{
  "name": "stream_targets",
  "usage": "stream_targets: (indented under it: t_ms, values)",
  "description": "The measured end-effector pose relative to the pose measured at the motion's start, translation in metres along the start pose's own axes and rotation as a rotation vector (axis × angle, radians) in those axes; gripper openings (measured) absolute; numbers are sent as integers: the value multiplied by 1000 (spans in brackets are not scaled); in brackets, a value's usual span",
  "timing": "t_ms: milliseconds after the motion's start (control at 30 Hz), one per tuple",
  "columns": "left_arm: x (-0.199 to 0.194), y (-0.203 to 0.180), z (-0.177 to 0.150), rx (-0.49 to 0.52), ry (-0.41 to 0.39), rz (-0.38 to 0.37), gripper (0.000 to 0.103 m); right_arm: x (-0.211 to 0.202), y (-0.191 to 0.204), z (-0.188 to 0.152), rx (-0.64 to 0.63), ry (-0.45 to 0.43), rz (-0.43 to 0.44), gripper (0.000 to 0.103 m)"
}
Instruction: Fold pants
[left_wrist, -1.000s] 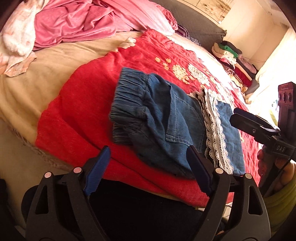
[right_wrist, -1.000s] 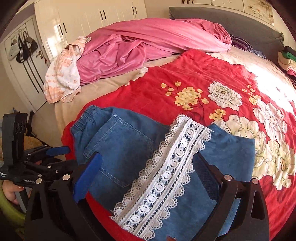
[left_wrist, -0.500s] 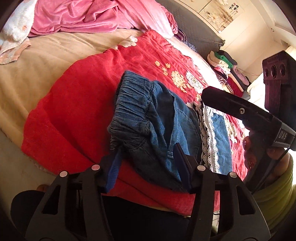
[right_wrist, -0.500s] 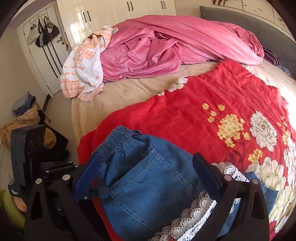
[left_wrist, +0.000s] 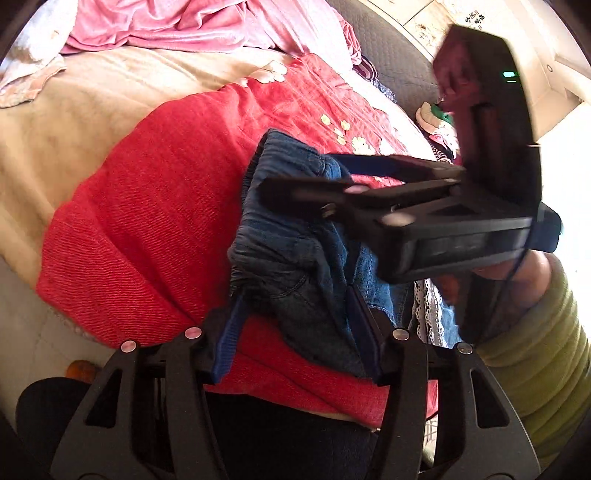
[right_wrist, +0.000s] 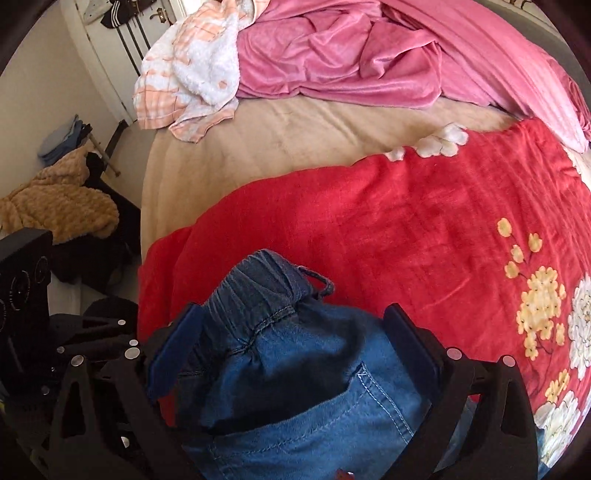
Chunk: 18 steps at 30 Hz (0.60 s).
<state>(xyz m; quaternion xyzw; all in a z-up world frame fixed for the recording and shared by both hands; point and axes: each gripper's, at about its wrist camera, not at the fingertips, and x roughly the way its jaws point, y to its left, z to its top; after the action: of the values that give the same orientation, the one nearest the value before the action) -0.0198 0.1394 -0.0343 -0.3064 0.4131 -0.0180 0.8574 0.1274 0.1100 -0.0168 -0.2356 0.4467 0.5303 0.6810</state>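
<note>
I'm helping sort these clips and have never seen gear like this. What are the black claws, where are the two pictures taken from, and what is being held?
No robot here: a person holds a hand-held two-finger clamp in each hand, each with a camera looking along its fingers. One picture is from the left gripper, the other from the right gripper. Denim pants with lace trim lie on a red flowered blanket on a bed. The left gripper has just been closing and now pinches the bunched waistband end. The right gripper stands open around the waistband, not pinching it.
</note>
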Motion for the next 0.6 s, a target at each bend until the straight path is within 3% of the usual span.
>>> stream_targets:
  t_ms: [67,133,333,467,600]
  values:
    - [0,2,-1,-7,-2,5,46,8,-3,-2,19,9,36,96]
    - [-2,2,-3,-15,-6,9,46,12,-4,-5,27,8,98,65]
    - [-3,4,-2,-28,-5,23,55,-8,-15,-18,72,-101,188,39]
    - [-4,0,-3,-30,-8,13,63,-37,-29,-35,130,-203,282,35]
    - [-1,-8,0,-26,4,-11,65,-60,-35,-48,156,-271,321,35]
